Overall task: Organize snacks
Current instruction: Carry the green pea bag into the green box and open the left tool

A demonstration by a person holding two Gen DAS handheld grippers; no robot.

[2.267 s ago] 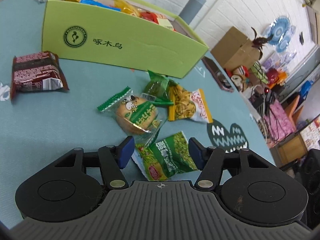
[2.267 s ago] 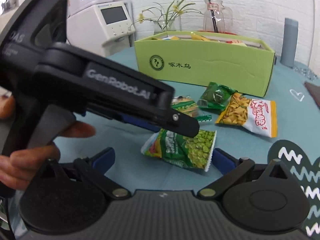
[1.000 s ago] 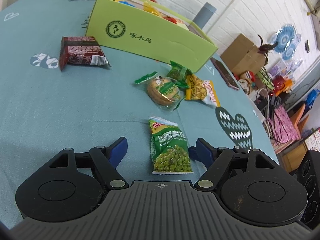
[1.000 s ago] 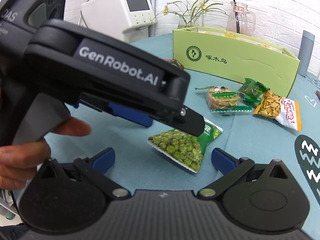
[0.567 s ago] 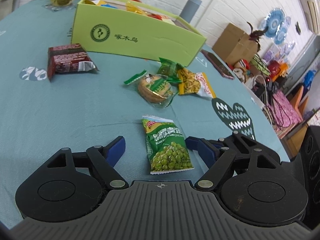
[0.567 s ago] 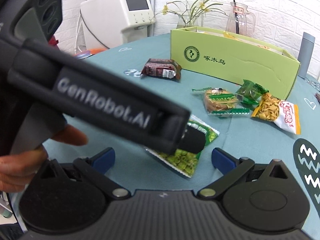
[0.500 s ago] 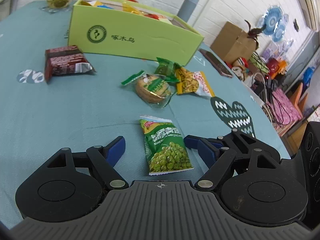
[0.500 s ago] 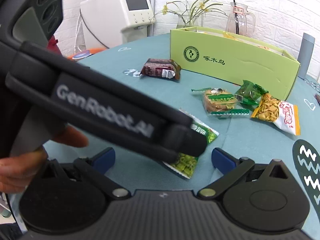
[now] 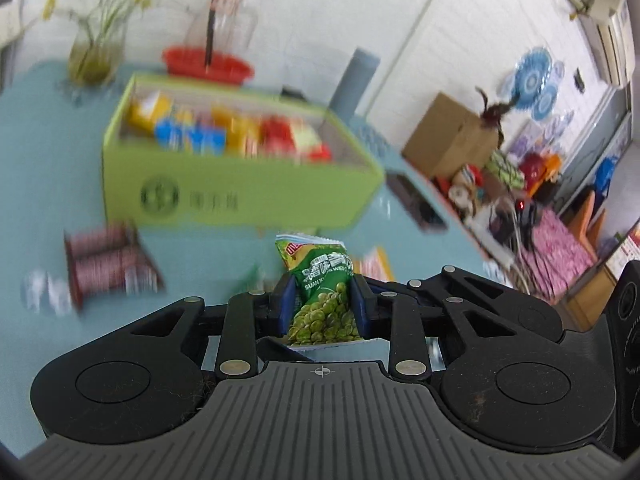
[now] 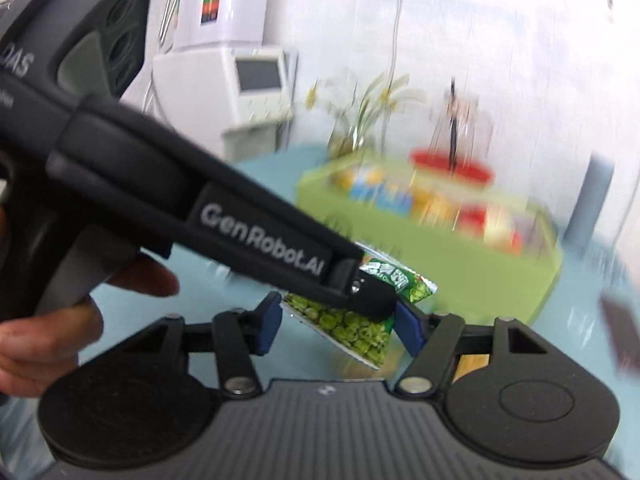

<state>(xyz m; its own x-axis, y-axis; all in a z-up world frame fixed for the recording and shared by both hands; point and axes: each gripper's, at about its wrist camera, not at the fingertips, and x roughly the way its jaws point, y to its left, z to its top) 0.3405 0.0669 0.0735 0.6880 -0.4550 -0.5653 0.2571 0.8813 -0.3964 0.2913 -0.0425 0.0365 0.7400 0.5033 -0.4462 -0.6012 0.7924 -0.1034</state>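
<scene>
Blurred teal desk (image 9: 192,248) below; left gripper (image 9: 322,304) fingers clamp pea packet (image 9: 324,304), right gripper (image 10: 340,322) fingers apart. Advice: release low inside green box (image 9: 240,196).

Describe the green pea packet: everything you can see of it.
The pea packet is a small glossy green foil bag printed with a heap of green peas, white lettering and a red and yellow patch near its crimped top edge. It is held upright, lifted off the blue table, pinched at its sides between the blue pads of the left claw. The right claw is beside it with its pads apart. The green box of snacks stands beyond.
</scene>
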